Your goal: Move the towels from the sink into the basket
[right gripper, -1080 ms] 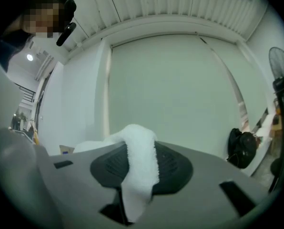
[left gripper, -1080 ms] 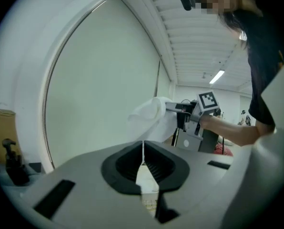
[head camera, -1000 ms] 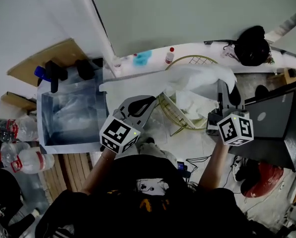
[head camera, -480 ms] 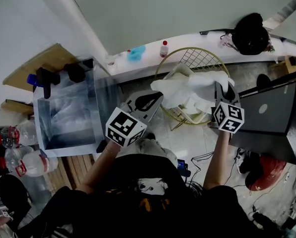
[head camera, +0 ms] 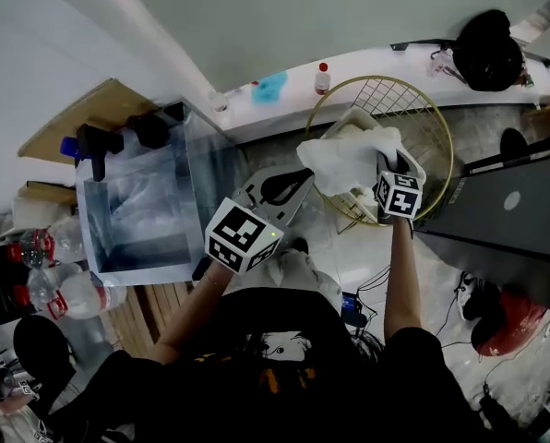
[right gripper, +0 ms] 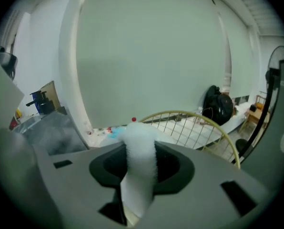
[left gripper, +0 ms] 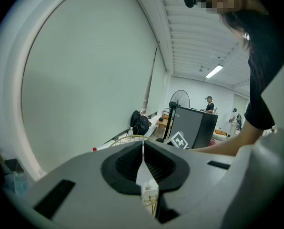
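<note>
The right gripper [head camera: 387, 162] is clamped on a white towel [head camera: 347, 160], its jaws just easing apart with the cloth between them, over the near left rim of the wire basket [head camera: 438, 123]. The left gripper [head camera: 296, 177] is closed on nothing, between the sink [head camera: 206, 169] and the basket. This looks like the drop. Next, the right jaws should open fully so the towel falls inside.
</note>
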The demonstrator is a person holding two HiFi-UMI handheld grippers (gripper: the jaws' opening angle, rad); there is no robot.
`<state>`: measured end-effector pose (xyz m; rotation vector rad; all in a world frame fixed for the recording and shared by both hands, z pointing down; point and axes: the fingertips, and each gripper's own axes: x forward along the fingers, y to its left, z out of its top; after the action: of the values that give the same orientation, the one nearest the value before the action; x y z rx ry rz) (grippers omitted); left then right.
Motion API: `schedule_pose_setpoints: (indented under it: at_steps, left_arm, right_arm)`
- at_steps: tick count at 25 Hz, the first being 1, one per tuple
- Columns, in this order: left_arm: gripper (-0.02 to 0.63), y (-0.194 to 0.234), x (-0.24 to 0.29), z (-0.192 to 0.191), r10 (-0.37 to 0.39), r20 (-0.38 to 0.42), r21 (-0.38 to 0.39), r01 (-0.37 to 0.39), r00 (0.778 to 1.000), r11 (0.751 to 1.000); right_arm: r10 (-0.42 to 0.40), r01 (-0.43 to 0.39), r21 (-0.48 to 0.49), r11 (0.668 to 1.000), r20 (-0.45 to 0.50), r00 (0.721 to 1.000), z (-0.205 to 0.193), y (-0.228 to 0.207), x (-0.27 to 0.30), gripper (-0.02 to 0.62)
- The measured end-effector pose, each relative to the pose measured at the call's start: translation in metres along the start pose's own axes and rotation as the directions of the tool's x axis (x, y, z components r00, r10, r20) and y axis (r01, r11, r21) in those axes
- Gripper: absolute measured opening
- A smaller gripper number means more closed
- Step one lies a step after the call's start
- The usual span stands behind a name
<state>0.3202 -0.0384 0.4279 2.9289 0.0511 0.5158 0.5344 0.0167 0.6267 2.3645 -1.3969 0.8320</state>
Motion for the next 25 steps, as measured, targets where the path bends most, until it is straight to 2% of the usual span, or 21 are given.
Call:
schedule_pose_setpoints:
  at_steps: [3, 7, 9, 12, 15, 21, 23, 25]
  left_arm:
    - [0.015, 0.007, -0.002, -0.002, 0.020, -0.006, -0.014, -0.021, 1.000, 1.000]
    - [0.015, 0.013, -0.006, -0.004, 0.048, -0.015, -0.035, -0.049, 0.999, 0.998]
    - [0.015, 0.014, -0.007, -0.007, 0.057, -0.024, -0.036, -0.058, 0.998, 0.998]
    - [0.015, 0.014, -0.007, -0.011, 0.062, -0.035, -0.036, -0.063, 0.997, 0.997]
    - [0.015, 0.014, -0.007, -0.015, 0.060, -0.040, -0.041, -0.062, 0.997, 0.997]
    - [0.015, 0.013, -0.010, -0.010, 0.059, -0.014, -0.047, -0.060, 0.998, 0.997]
    - [0.015, 0.013, -0.014, -0.008, 0.065, -0.005, -0.048, -0.065, 0.998, 0.997]
    - [0.015, 0.014, -0.019, -0.007, 0.073, 0.007, -0.050, -0.072, 0.997, 0.996]
  right_arm:
    - [0.016, -0.010, 0.054, 0.999, -0.105, 0.994, -0.045, 0.007, 0.035, 0.127]
    - [0.000, 0.026, 0.100, 0.995, -0.250, 0.968, -0.102, 0.008, 0.066, 0.135]
    - [-0.010, 0.048, 0.129, 0.990, -0.284, 0.959, -0.119, 0.001, 0.072, 0.140]
    - [0.000, 0.055, 0.184, 0.981, -0.288, 0.958, -0.124, -0.006, 0.073, 0.167]
    - [0.020, 0.028, 0.181, 0.983, -0.257, 0.966, -0.111, -0.004, 0.062, 0.260]
    - [0.036, -0.027, 0.154, 0.988, -0.056, 0.998, -0.046, 0.009, 0.011, 0.243]
    - [0.053, -0.057, 0.162, 0.985, 0.027, 0.998, -0.020, 0.019, -0.011, 0.203]
    - [0.084, -0.101, 0.167, 0.981, 0.103, 0.991, 0.005, 0.032, -0.033, 0.198]
